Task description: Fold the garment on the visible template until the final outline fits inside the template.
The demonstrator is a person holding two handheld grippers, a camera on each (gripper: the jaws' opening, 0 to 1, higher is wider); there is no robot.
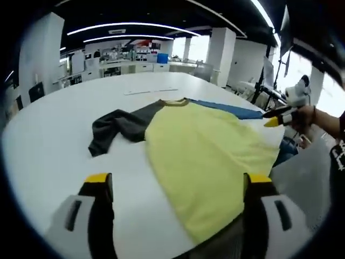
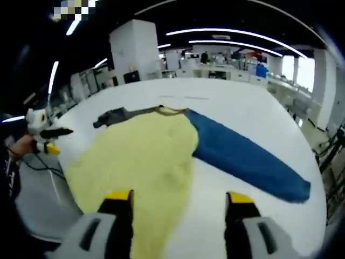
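Observation:
A shirt lies spread flat on the white table (image 1: pixel 54 135). Its body (image 1: pixel 205 151) is pale yellow, one long sleeve (image 1: pixel 116 127) is dark grey and bunched, the other sleeve (image 1: pixel 229 109) is blue. My left gripper (image 1: pixel 178 181) is open, low over the yellow hem near the table edge. In the right gripper view the yellow body (image 2: pixel 145 151) lies ahead, the blue sleeve (image 2: pixel 242 156) stretches out to the right and the grey sleeve (image 2: pixel 116 116) lies far left. My right gripper (image 2: pixel 179 197) is open above the body's edge. Each gripper also appears in the other's view: right gripper (image 1: pixel 277 117), left gripper (image 2: pixel 48 143).
Thin pale strips (image 1: pixel 151 90) lie on the table beyond the collar. The table's rounded edge (image 1: pixel 294 162) drops off beside the shirt, with a person's hand (image 1: pixel 307 116) there. Pillars, desks and shelving stand far behind.

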